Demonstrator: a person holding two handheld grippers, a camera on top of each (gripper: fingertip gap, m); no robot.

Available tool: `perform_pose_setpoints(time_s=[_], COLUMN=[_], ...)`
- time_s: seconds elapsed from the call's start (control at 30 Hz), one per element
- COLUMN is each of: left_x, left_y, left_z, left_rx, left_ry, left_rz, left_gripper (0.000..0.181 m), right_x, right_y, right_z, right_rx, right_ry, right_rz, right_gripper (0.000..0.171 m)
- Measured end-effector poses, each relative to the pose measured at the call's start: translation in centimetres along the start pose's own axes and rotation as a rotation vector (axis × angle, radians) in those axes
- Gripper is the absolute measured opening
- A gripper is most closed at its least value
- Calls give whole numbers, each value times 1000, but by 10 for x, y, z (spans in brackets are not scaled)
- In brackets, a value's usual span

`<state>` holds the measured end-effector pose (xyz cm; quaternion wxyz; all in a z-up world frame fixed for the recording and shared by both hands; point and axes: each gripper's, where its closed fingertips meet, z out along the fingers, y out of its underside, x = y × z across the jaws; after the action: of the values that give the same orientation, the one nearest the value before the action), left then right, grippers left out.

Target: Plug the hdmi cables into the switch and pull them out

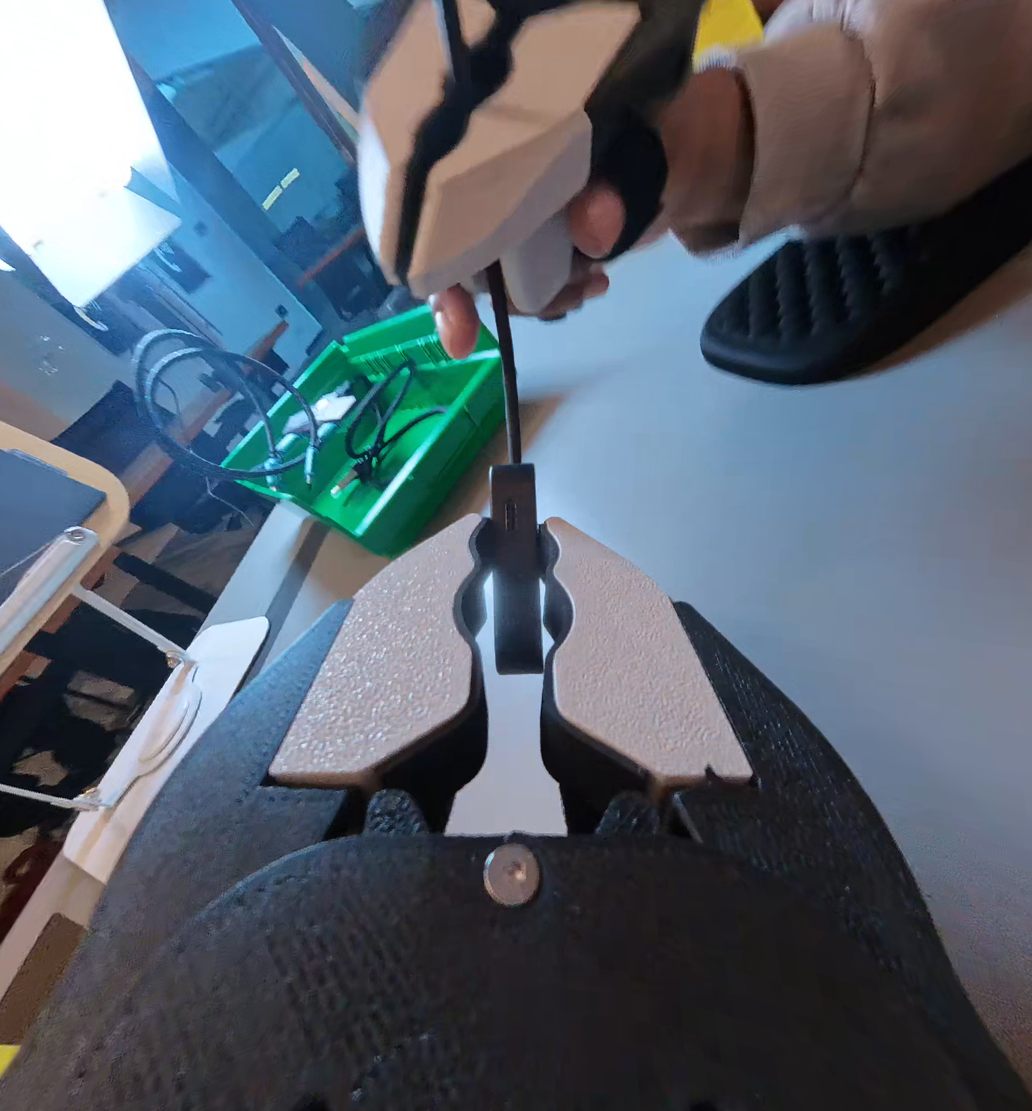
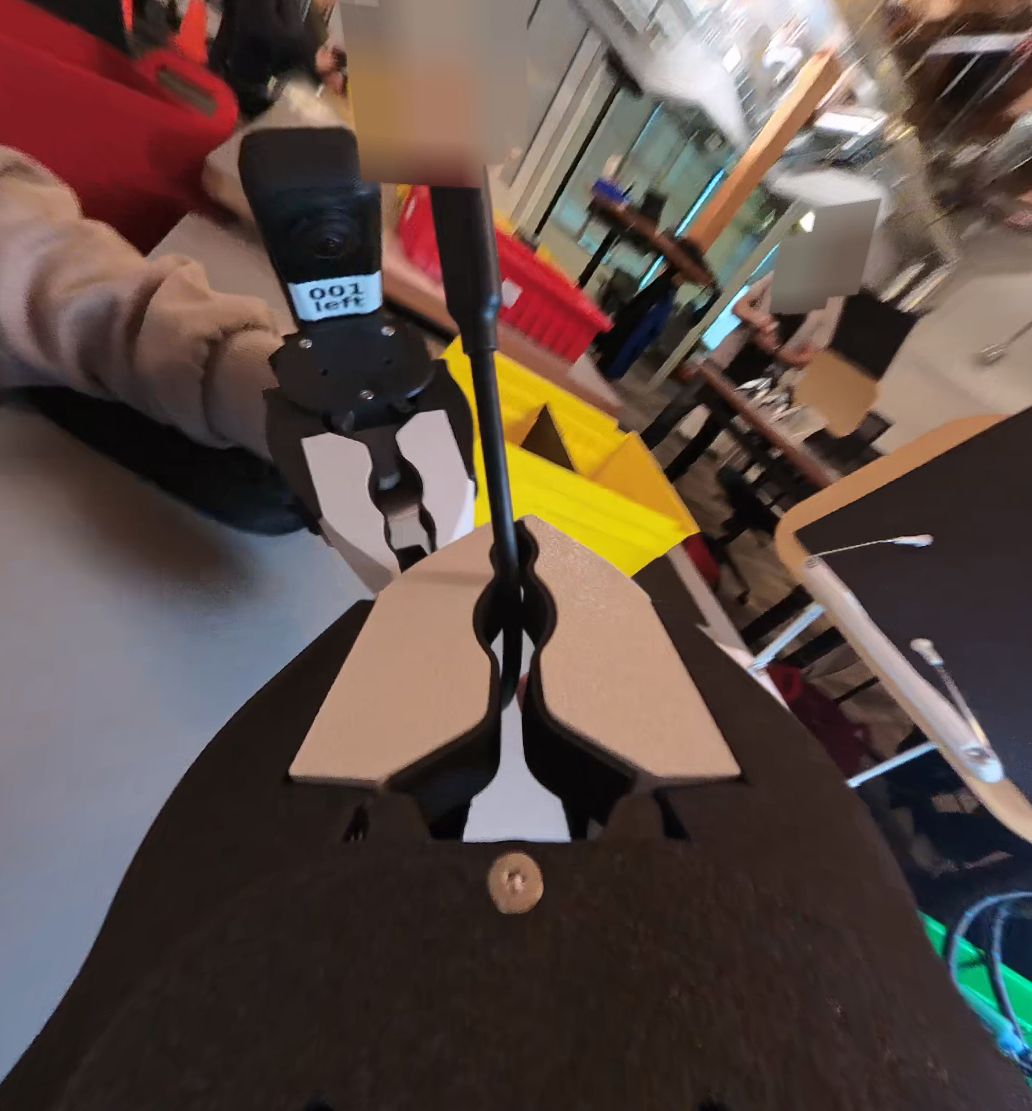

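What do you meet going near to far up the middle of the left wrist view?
Left gripper shut on the small black adapter → black cable rising from the adapter → right gripper shut on that cable, held in a hand.

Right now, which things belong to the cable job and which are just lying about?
In use:
left gripper, shut on a small black adapter
right gripper, shut on the black cable running from it

Lying about:
green tray of spare cables
yellow bin
red crate
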<state>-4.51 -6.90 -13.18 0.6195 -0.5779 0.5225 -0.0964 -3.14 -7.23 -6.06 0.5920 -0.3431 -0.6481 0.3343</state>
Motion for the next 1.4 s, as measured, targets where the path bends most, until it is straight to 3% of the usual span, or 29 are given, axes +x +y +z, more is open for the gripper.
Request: perform_pose_setpoints(time_s=[0.13,0.27,0.33,0.4,0.5,0.57,0.67,0.77,0.97,1.17,1.3,1.4], left_x=[-24,-27,-16,-3,-5,-5,-4,-5,-4,1,-7,-39], left_y=[-26,-57,-65,-59,-52,-38,-18,-20,-24,-8,-7,-25], left_z=[-25,-42,-38,-27,-24,-18,-9,-9,-16,-12,-12,-36], left_rx=[189,402,440,388,355,265,132,87,124,86,99,174], left_ry=[-59,-22,39,75,82,41,-18,-60,-75,-30,-47,-164], left_rz=[-87,-192,-217,-168,-181,-90,37,115,177,161,81,15], left_gripper=[14,15,15,15,17,17,18,18,15,16,19,21], right_x=[12,-15,-31,-38,-35,-33,-33,-33,-28,-38,-31,-12], right_y=[9,35,24,7,16,30,33,30,42,53,54,48], right_z=[-11,9,23,26,25,22,13,12,22,25,21,9], right_rx=[32,-7,53,95,-16,-63,-36,-16,-128,-245,-255,-222], right_ry=[-2,-135,-161,-173,-168,-107,-75,-25,23,-54,16,108], right_rz=[87,222,216,148,70,-27,-31,-132,-220,-307,-314,-278], right_gripper=[35,60,51,17,14,14,14,15,28,14,14,14])
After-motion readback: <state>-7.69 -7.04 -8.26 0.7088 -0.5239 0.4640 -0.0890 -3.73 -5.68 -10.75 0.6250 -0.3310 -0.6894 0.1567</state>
